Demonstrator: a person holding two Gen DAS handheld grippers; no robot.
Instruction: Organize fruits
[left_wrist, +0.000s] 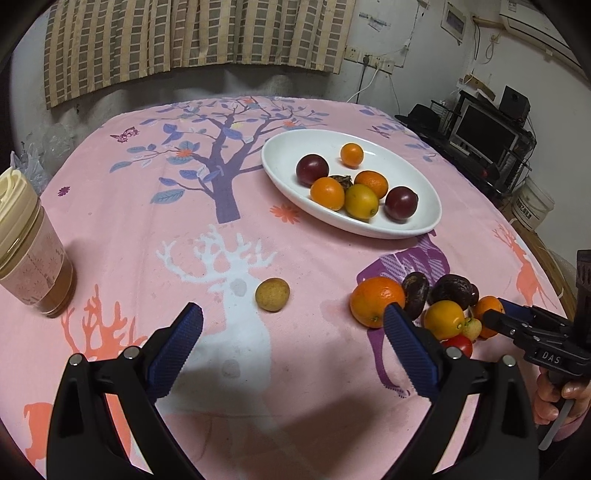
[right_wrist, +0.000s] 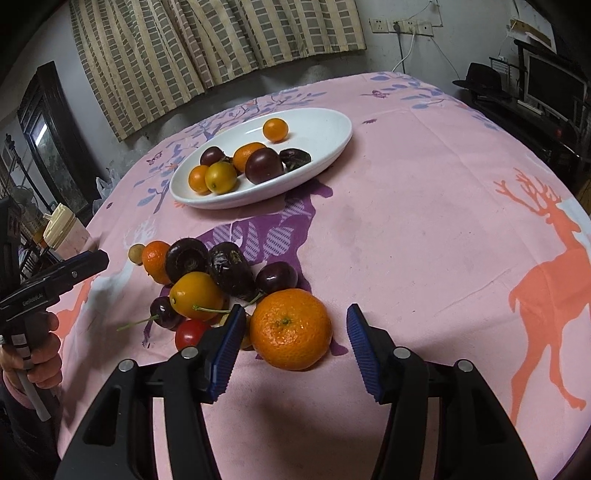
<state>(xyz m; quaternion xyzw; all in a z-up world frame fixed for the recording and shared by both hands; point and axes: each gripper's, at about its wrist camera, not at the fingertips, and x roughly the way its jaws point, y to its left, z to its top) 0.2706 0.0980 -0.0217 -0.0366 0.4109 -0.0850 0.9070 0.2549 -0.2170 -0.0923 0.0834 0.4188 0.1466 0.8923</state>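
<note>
A white oval plate (left_wrist: 284, 147) (right_wrist: 325, 122) at the back of the table holds several kumquats, mandarins and dark plums. A loose pile of fruit lies in front: a big mandarin (right_wrist: 291, 329) (left_wrist: 491, 315), a second mandarin (left_wrist: 376, 301) (right_wrist: 157, 260), a kumquat (right_wrist: 197, 295), dark dates and cherries, a red tomato (right_wrist: 190, 333). A tan longan (left_wrist: 272, 294) lies alone. My left gripper (left_wrist: 293, 319) is open, just short of the longan. My right gripper (right_wrist: 295, 328) is open with the big mandarin between its jaws, not touching.
A lidded cup (left_wrist: 26, 243) of brown drink stands at the table's left edge. The pink patterned cloth (right_wrist: 424, 206) covers the round table. A shelf with a monitor (left_wrist: 484, 133) stands beyond the right edge. Curtains hang behind.
</note>
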